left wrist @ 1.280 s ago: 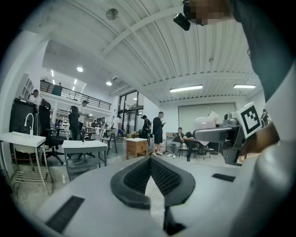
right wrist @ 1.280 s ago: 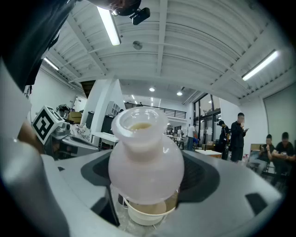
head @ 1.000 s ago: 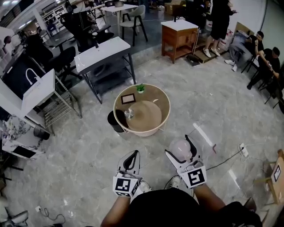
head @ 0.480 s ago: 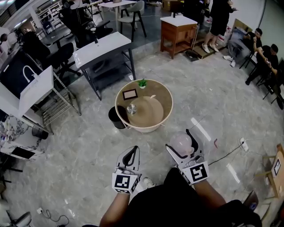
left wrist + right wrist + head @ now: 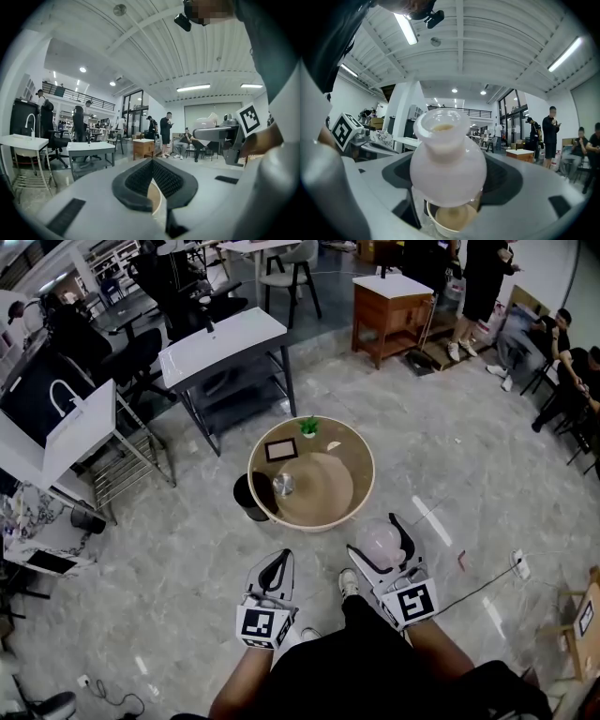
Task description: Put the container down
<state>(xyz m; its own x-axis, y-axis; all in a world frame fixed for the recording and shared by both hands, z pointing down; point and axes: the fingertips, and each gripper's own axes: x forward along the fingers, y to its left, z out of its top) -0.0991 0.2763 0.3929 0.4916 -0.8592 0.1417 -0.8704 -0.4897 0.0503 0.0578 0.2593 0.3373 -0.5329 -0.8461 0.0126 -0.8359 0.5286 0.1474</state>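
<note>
I have the container (image 5: pixel 447 164), a pale pink, round-bodied jar with a wide open neck, clamped in the right gripper (image 5: pixel 382 547). In the right gripper view it stands upright between the two jaws, which press its belly from either side. In the head view it sits in the lower middle of the frame, just right of centre, over bare grey floor and touching no surface.

The left gripper (image 5: pixel 275 574) hangs lower left of it with its jaws brought together on nothing. Its own view shows the two ribbed pads meeting at a point.

So I judge the task not yet done: the jar is gripped and carried, not put down. The likely place for it is the round table (image 5: pixel 359 451) at the centre of the head view, above both grippers in the frame and apart from them. A small potted plant (image 5: pixel 309 427) and a dark picture frame (image 5: pixel 281 450) occupy its upper part, and a shiny little object (image 5: pixel 283 485) sits at its left. The pale disc (image 5: pixel 323 488) in its middle looks free.

What I see left to do is close the gap to the table, lower the jar upright onto a free patch, and spread the jaws.
</note>
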